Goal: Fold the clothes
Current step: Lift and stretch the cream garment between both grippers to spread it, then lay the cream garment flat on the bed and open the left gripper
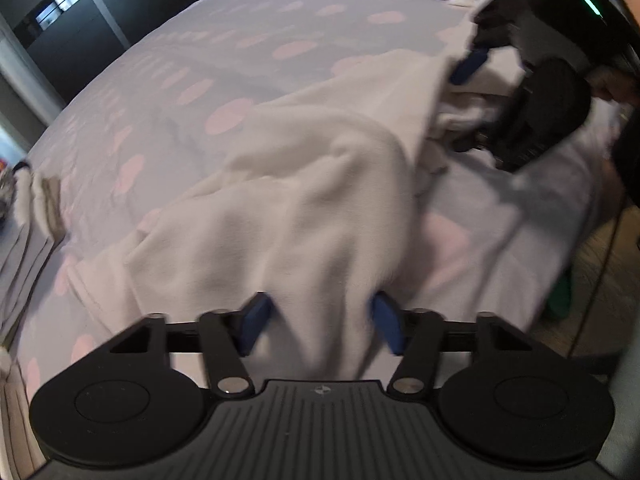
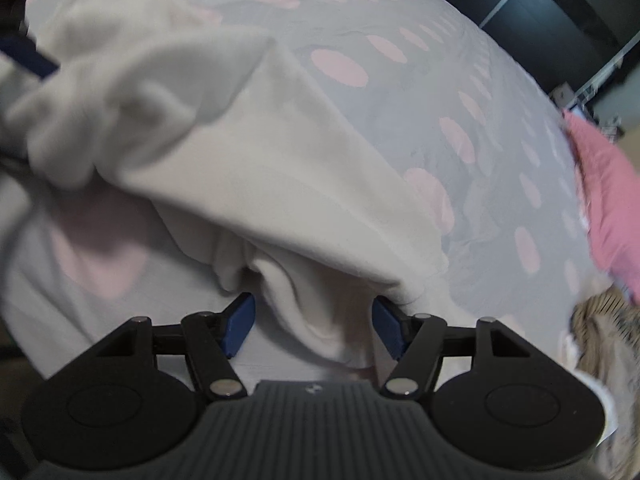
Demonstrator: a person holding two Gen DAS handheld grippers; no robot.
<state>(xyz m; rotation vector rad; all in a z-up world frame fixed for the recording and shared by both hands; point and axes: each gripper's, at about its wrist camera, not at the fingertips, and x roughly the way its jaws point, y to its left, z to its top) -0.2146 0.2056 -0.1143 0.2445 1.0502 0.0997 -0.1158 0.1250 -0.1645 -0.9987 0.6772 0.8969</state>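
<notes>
Straddling the blurred white garment (image 1: 304,200), both tools (image 1: 318,330) (image 2: 314,326) show gaps; grip unclear.

The white garment (image 1: 304,200) is soft, matt, fleecy cloth, lying in thick rumpled folds. The bed sheet (image 1: 224,48) under it is smooth, thin, matt cloth, grey with pink spots. The left tongs (image 1: 320,330) have matt black plastic arms, shiny metal rivets and dull blue pads; the ribbed body is matt grey. At right in the right wrist view, a pink cloth (image 2: 608,196) looks matt and finely woven.
</notes>
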